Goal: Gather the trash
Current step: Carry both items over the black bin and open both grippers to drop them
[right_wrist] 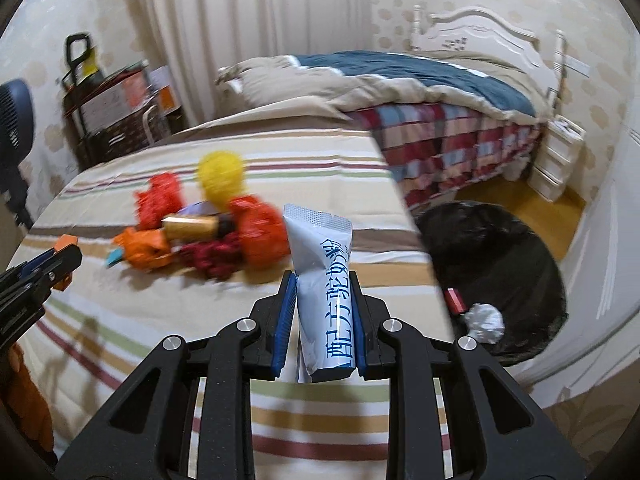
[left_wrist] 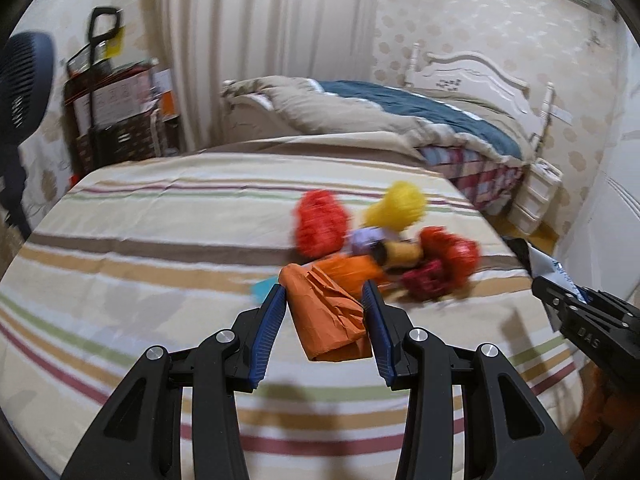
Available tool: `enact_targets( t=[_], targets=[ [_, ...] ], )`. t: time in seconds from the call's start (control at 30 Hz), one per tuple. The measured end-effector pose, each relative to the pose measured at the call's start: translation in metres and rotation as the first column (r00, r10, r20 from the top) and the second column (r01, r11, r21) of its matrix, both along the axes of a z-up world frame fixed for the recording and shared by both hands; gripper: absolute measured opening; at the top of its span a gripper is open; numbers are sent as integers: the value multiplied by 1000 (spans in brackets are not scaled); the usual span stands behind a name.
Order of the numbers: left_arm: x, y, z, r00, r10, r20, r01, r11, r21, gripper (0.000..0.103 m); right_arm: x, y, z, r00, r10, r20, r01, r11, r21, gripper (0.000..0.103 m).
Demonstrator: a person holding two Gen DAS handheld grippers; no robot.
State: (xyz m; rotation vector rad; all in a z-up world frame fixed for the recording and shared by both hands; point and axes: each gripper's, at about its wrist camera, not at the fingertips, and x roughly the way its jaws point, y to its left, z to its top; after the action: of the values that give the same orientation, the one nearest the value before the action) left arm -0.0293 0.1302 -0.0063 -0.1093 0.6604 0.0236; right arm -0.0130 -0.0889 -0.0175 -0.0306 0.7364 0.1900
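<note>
Right tool [right_wrist: 323, 320] gripped an upright sachet [right_wrist: 322, 276] above the bed's [right_wrist: 120, 320] right edge; bin [right_wrist: 508, 264] lay just right, below. Left tool [left_wrist: 326, 320] clamped orange paper [left_wrist: 328, 316].

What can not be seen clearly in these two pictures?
- Trash pile: motion blur in both views; single items are hard to name.
- Sachet: its lower end sits between the right gripper fingers; the printing is cut off.
- Black bag: too dark inside; only a foil ball and a red item show.
- Orange paper: its sides are behind the left gripper fingers.
</note>
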Motion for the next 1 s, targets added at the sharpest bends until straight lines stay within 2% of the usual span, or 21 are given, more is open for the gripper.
enact_targets(
  t=[0.27,0.53,1.0],
  targets=[
    [33,-69,11,989,-141,31,142,990,-1,42,18,-58,1,992,-125,28,126,992,-4,24],
    [66,-141,8,962,-271,30,271,963,18,43,39,-110,-5,975,-220,32,220,975,-7,24],
    [111,-217,-7,943,-333,-14,333,942,44,43,69,-167,-21,954,-299,4,299,954,0,24]
  ],
)
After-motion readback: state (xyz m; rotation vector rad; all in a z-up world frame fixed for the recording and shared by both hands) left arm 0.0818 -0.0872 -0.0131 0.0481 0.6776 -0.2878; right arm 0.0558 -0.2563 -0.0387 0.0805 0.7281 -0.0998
